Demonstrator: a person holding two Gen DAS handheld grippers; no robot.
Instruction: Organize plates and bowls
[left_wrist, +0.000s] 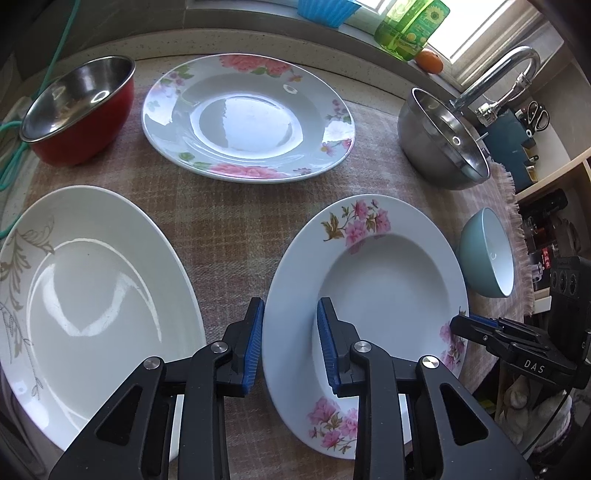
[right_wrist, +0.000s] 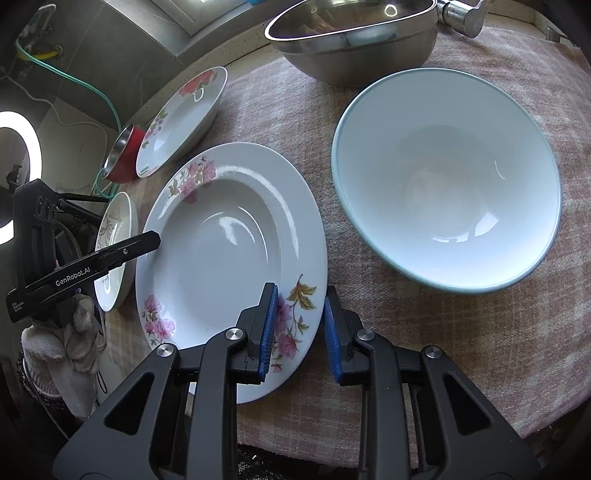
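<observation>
Left wrist view: both grippers straddle opposite rims of the pink-flowered soup plate (left_wrist: 369, 280).
Left gripper (left_wrist: 290, 345) and right gripper (right_wrist: 300, 332) each have a pad either side of that rim, seemingly pinching it; the blue bowl (right_wrist: 447, 181) sits just beside the plate on the checked cloth (left_wrist: 229, 221).
</observation>
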